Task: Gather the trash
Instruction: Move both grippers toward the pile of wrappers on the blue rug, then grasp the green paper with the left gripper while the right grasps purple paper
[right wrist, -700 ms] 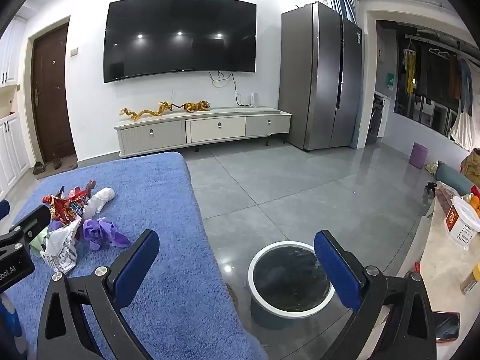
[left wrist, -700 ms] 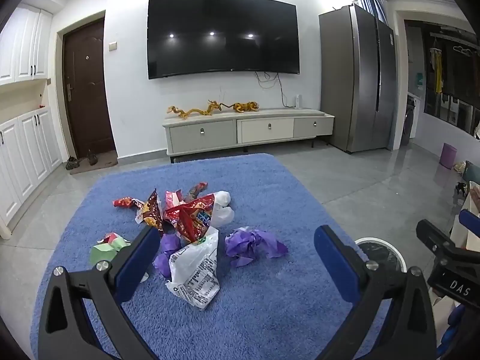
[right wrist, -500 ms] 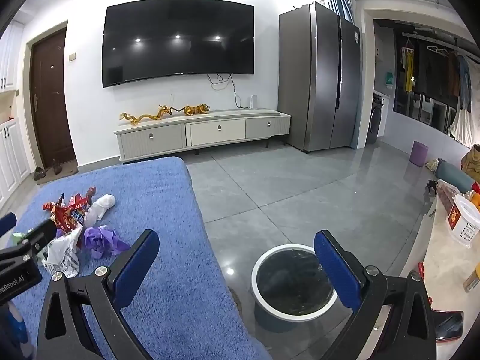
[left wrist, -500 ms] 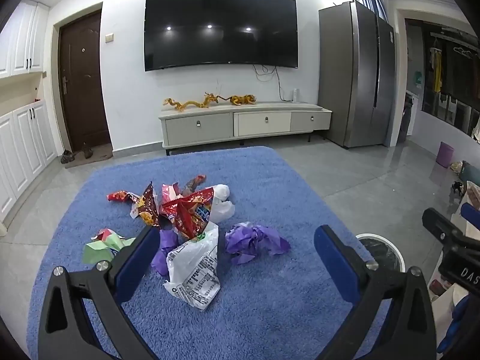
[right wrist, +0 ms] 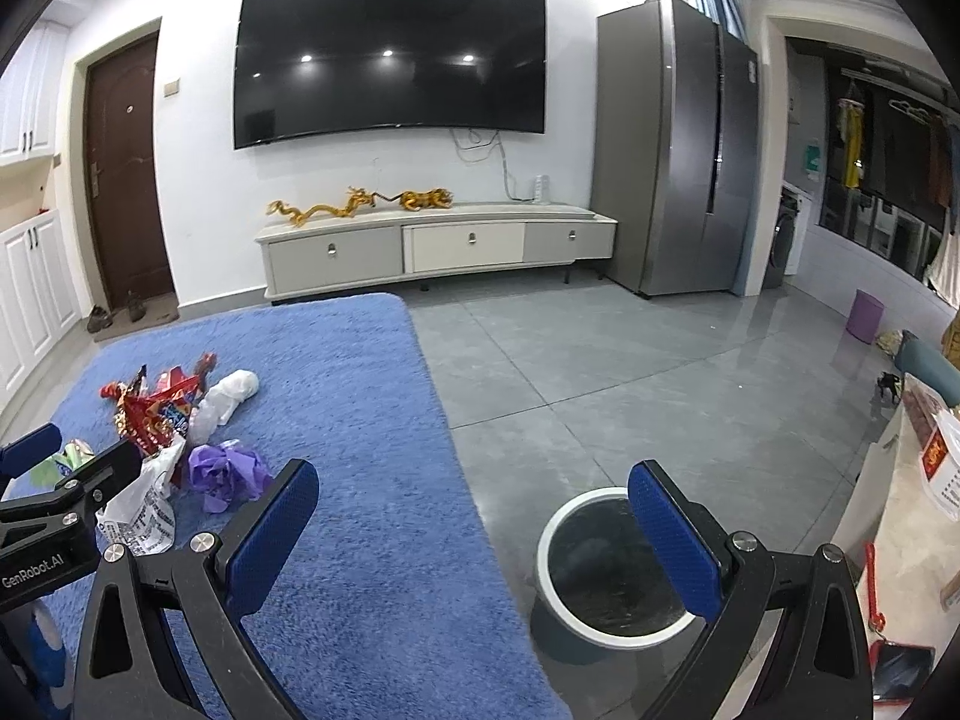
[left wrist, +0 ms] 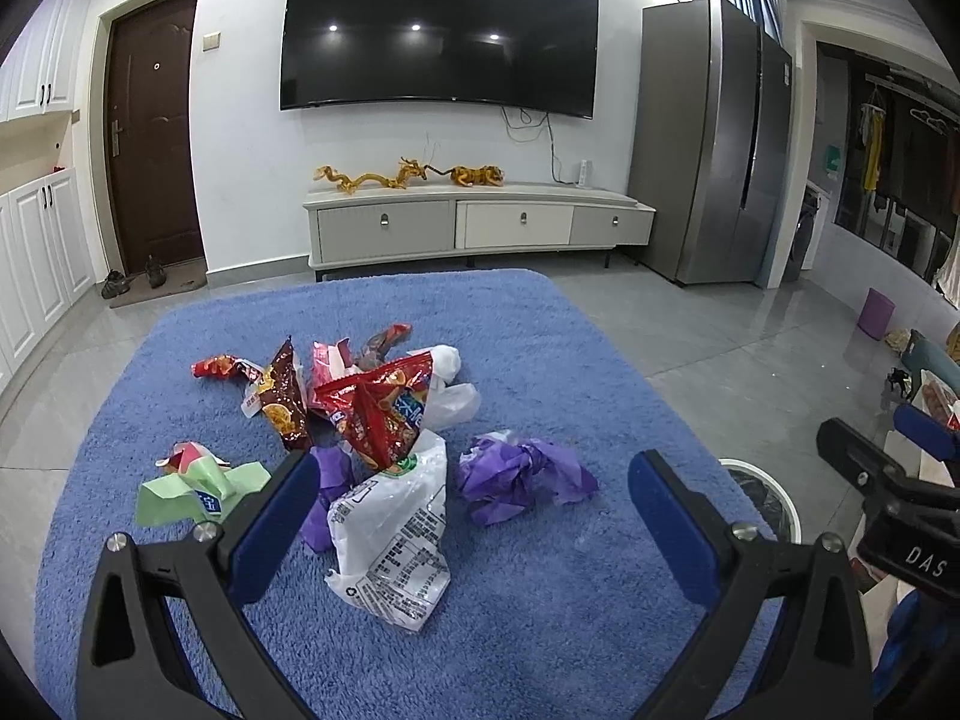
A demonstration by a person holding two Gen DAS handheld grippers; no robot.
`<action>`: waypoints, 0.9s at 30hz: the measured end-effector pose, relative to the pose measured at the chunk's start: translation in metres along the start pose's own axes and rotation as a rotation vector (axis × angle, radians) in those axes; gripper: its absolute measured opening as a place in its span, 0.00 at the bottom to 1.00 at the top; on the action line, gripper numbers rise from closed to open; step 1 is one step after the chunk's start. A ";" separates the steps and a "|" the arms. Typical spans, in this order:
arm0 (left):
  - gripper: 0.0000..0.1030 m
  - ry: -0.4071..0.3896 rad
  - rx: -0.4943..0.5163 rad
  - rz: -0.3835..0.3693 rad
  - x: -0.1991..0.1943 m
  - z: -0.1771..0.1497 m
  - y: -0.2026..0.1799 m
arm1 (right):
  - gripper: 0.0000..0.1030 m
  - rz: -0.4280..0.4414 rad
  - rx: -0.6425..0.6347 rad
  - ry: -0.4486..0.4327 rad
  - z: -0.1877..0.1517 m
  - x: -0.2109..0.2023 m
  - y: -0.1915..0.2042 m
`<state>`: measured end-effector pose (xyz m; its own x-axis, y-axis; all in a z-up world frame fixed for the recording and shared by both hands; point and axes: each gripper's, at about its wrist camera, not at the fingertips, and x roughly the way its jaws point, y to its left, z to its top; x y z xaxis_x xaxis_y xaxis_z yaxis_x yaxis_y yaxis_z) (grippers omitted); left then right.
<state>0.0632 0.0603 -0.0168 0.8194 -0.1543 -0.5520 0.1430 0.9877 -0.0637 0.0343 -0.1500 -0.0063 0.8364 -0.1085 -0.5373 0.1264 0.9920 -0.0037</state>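
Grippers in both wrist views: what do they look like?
The left gripper and right gripper match: black triangular-cutout frames, silver screws, blue textured finger pads. White lettering reads "GenRobot.AI" on the left body, "DAS" on the right. No cables or sleeves visible.

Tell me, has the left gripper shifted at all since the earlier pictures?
Yes. The left gripper has come closer to the trash pile on the blue rug: pile, rug and TV cabinet all sit lower in its view and look larger.

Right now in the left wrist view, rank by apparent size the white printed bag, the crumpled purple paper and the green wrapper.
1. white printed bag
2. crumpled purple paper
3. green wrapper

The bag lies nearest the camera, and the tongs' finger overlaps the wrapper, so the true order is unsure.
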 end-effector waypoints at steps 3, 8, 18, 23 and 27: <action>1.00 0.004 -0.008 -0.001 0.004 0.001 0.006 | 1.00 0.017 -0.012 0.016 0.001 0.005 0.005; 1.00 0.003 -0.012 -0.004 0.006 0.000 0.016 | 1.00 0.046 -0.033 0.052 0.000 0.014 0.011; 1.00 0.001 -0.096 0.062 -0.011 -0.013 0.084 | 0.93 0.163 -0.117 0.077 -0.011 0.043 0.038; 1.00 0.023 -0.130 0.138 -0.013 -0.016 0.127 | 0.85 0.294 -0.167 0.138 -0.017 0.063 0.064; 1.00 0.080 -0.177 0.151 0.004 -0.018 0.151 | 0.77 0.394 -0.212 0.167 -0.017 0.078 0.088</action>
<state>0.0782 0.2098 -0.0434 0.7763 -0.0092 -0.6303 -0.0829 0.9897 -0.1165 0.1021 -0.0697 -0.0630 0.6993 0.2737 -0.6603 -0.3095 0.9487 0.0655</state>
